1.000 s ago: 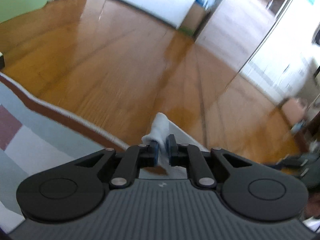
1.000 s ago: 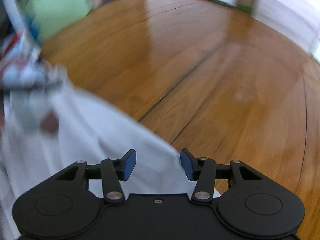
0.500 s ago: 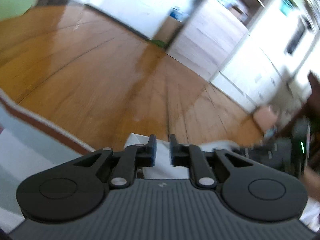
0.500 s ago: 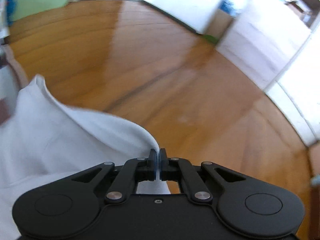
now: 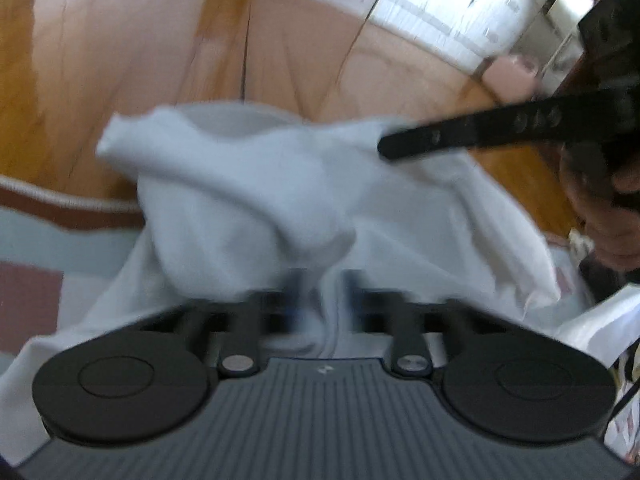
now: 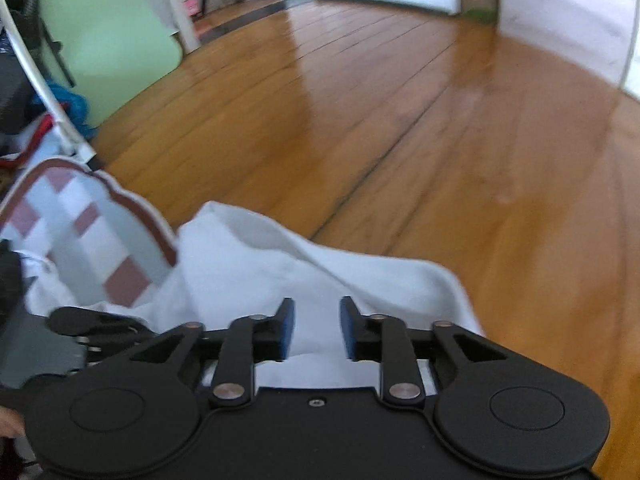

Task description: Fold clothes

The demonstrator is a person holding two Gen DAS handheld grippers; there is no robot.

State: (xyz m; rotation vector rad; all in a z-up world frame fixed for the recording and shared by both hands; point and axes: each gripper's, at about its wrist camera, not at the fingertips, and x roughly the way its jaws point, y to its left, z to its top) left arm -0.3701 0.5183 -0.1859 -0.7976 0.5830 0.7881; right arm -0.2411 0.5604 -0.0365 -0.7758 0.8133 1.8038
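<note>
- Half a second ago the right tongs (image 6: 316, 328) were clenched on an edge of the white garment (image 5: 256, 200). Now their blue-padded jaws stand apart, with white cloth lying between and under them but not pinched.
- The left tongs (image 5: 320, 300) were nearly closed on a small bit of white cloth half a second ago. Now a gap shows between the fingers and a ridge of cloth runs through it. The picture is blurred with motion, so I cannot tell whether they still grip.
- The garment has gone from a small raised peak to a broad, rumpled heap. It lies partly on a checked mat (image 6: 84, 240) with a brown border and partly over the wooden floor (image 6: 400, 140).
- In the left view, the right tongs reach across from the right, a hand (image 5: 600, 200) behind them.
- My judgement: the cloth has just been let down, either to spread it flat or to finish laying one fold. The creases do not settle which.
- No brand, label or readable writing shows; only a small pale mark sits on the left tongs' body.
</note>
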